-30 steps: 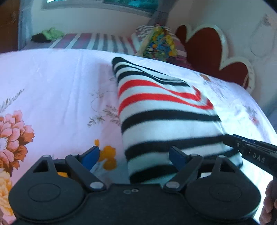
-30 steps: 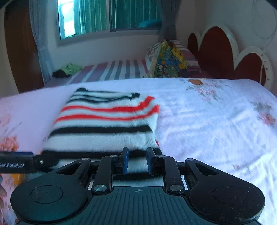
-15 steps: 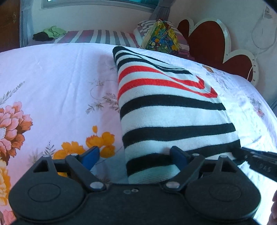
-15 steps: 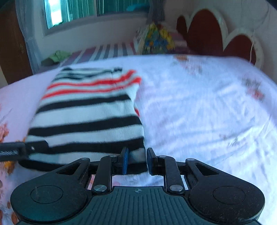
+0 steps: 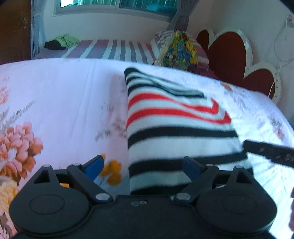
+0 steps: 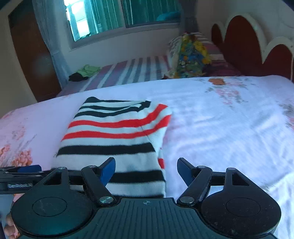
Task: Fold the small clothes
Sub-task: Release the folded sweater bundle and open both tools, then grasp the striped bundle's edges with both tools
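You are looking across a bed covered with a pale pink floral sheet (image 5: 55, 95), with large orange and pink flowers printed on its near left part. Behind it you see a second bed with a striped cover (image 6: 132, 71) in purple, grey and white. On that cover lie a green and a dark piece of cloth (image 6: 84, 72), and a colourful patterned pillow (image 6: 191, 58) leans near a dark red headboard with white heart-shaped edges (image 5: 227, 53). The wall is cream. You have a window with green curtains (image 6: 117, 16) above, giving bright daylight, and a brown wooden door (image 6: 27, 51) at the left.
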